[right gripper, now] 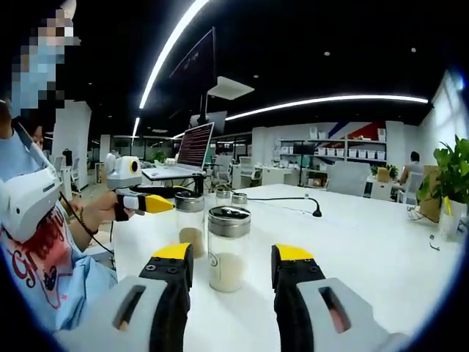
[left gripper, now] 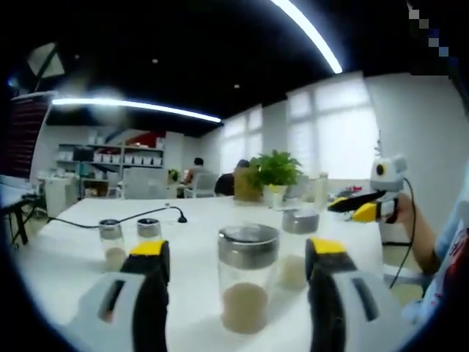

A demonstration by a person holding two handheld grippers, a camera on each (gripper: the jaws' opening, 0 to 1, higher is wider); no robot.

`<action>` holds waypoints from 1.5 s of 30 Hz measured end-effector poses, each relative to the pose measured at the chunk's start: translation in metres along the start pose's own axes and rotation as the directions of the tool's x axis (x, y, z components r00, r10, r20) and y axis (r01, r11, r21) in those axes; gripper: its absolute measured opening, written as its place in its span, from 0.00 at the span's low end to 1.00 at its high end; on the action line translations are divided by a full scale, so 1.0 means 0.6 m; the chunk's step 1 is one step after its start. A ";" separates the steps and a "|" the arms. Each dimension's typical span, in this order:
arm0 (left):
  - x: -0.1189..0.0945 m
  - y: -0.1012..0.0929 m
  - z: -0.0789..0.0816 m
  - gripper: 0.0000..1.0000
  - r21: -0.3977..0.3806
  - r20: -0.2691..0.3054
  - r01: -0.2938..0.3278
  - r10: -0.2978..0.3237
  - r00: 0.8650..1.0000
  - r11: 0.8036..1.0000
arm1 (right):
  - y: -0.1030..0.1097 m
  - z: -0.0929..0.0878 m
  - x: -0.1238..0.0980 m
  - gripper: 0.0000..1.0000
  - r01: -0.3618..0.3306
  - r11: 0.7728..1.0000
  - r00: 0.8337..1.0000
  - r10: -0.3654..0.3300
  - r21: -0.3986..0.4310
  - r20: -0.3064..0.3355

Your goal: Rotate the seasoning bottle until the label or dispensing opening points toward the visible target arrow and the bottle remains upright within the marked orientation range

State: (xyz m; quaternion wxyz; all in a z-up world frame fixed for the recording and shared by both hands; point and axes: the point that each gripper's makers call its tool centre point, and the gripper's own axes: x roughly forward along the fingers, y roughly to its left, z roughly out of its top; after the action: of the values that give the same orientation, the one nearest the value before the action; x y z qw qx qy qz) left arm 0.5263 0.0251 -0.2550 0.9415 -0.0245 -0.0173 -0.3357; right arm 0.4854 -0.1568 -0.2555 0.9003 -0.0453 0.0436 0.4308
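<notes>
Between parted jaws, glass seasoning bottle (left gripper: pixel 248 277) (metal-lidded), upright

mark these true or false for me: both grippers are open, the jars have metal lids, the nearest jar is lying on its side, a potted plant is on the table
Both grippers are open: true; the left gripper and right gripper have their jaws apart.
The jars have metal lids: true, as on the nearest jar.
The nearest jar lies on its side: false; it stands upright on the white table.
A potted plant is on the table: true.
The jars are empty: false; pale powder sits in the bottom.

Bright office: white table (left gripper: pixel 198 220), windows (left gripper: pixel 333 125), ceiling light strips (right gripper: pixel 322 99).
</notes>
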 end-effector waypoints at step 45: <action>0.041 -0.011 -0.005 0.43 -0.017 0.054 -0.101 0.102 0.993 0.995 | -0.013 -0.002 -0.010 0.43 0.017 0.999 1.000 -0.017 0.030 -0.003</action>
State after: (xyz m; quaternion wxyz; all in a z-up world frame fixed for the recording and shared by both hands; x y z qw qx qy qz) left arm 0.5410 0.0044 -0.2566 0.9564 -0.0410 -0.0393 -0.2866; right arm 0.4878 -0.1666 -0.2554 0.9044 -0.0325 0.0510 0.4223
